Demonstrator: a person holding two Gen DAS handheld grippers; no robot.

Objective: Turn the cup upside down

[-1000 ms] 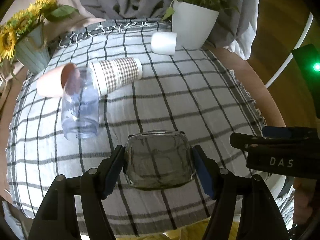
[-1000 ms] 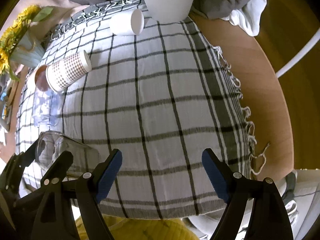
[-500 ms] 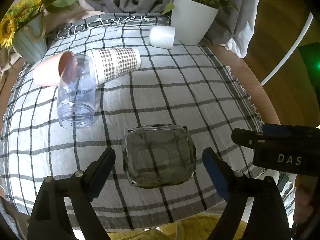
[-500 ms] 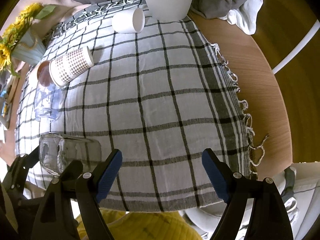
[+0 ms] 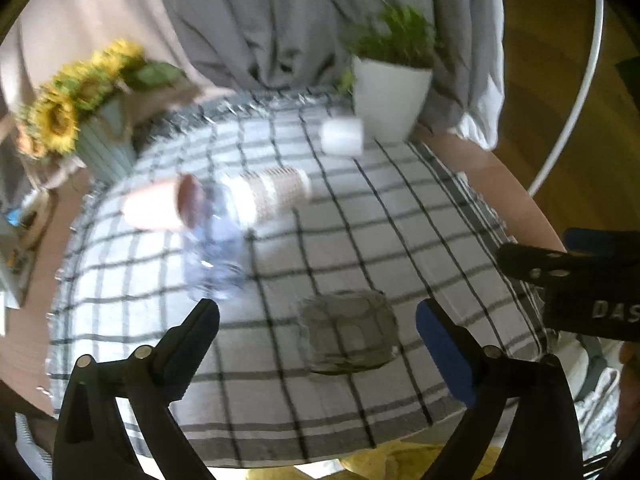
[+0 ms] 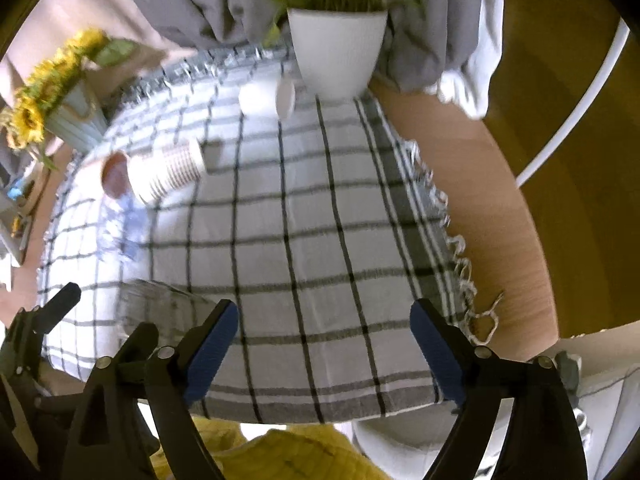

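Note:
A square smoky glass cup (image 5: 349, 332) stands base up on the checked tablecloth (image 5: 380, 240) near the front edge. My left gripper (image 5: 318, 344) is open and empty, pulled back from the cup, which sits free between and beyond the fingers. In the right wrist view the cup (image 6: 160, 308) shows at lower left. My right gripper (image 6: 324, 344) is open and empty over the cloth's front edge.
Behind lie a clear plastic cup (image 5: 214, 256), a pink cup (image 5: 160, 206), a patterned paper cup (image 5: 272, 196) and a white cup (image 5: 342, 136) on their sides. A white plant pot (image 5: 390, 102) and a sunflower vase (image 5: 104, 148) stand at the back. The right gripper's body (image 5: 580, 284) is at right.
My left gripper has opened, let go of the glass cup and drawn back and up. The right gripper has also drawn back and tilted up. The cup stays on the cloth.

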